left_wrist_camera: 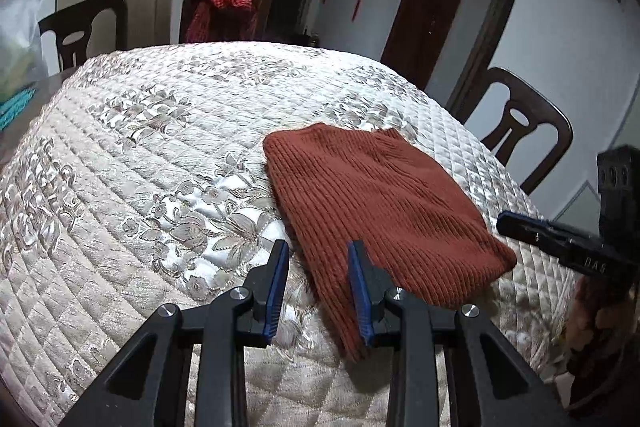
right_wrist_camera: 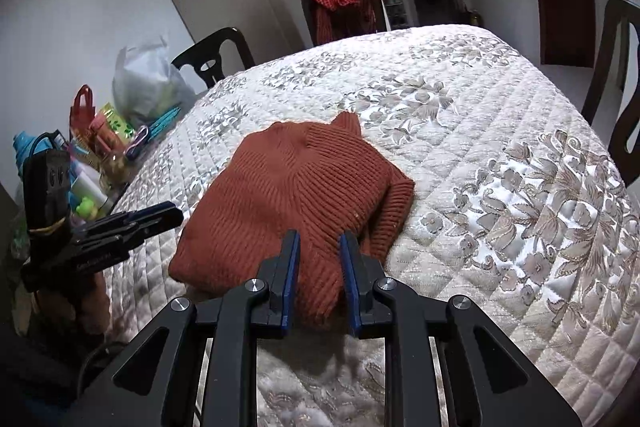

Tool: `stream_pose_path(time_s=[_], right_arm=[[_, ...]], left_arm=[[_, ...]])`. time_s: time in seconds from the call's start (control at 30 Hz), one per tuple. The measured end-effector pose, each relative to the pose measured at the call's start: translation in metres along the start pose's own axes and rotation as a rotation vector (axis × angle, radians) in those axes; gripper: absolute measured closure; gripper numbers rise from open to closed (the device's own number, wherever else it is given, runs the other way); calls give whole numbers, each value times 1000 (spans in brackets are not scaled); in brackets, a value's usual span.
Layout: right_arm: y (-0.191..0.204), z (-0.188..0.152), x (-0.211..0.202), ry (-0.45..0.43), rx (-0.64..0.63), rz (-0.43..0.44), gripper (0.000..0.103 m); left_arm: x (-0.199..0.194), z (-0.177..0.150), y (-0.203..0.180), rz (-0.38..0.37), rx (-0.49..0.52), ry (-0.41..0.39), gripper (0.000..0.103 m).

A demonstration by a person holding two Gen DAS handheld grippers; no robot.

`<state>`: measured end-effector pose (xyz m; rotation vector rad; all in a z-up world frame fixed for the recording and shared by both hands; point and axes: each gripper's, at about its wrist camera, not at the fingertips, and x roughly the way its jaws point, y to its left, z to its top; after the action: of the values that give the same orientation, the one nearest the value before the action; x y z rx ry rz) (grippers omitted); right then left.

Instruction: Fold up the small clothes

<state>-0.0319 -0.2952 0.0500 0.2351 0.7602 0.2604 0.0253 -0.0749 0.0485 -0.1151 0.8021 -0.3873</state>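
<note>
we judge the fold nearly done: the rust knit sweater lies in a compact rectangle on the quilted counter, its near end by the near edge. what looks left is a final tidy or setting it aside. the right gripper hovers over the sweater's near end, fingers narrowly parted and gripping nothing. the left gripper stands at the sweater's near left corner, fingers a little wider, empty. far and right of the sweater the quilt lies bare; bottles and bags crowd the left edge.

Rust ribbed sweater, folded, on quilt
</note>
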Motion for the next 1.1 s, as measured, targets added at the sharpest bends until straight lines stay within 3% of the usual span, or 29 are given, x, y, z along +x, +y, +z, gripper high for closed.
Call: stream_pose_path(time_s=[0.13, 0.27, 0.5, 0.6, 0.87, 0.97, 1.1], right_arm=[[-3, 3, 8, 4, 8, 5, 82], [-15, 1, 29, 62, 29, -56, 81], [-25, 6, 25, 51, 75, -26, 70], [-31, 9, 24, 39, 116, 4, 57], [-47, 15, 40, 63, 183, 48, 56], [-52, 14, 45, 74, 208, 73, 48], [-54, 16, 47, 72, 211, 98, 48]], left_arm=[[11, 6, 2, -4, -21, 15, 70], [27, 7, 4, -12, -27, 42, 65], [25, 12, 4, -24, -28, 45, 65], [23, 16, 6, -48, -47, 40, 64], [37, 15, 8, -64, -75, 65, 54], [39, 15, 6, -64, -74, 69, 53], [43, 14, 4, -62, -71, 73, 50]])
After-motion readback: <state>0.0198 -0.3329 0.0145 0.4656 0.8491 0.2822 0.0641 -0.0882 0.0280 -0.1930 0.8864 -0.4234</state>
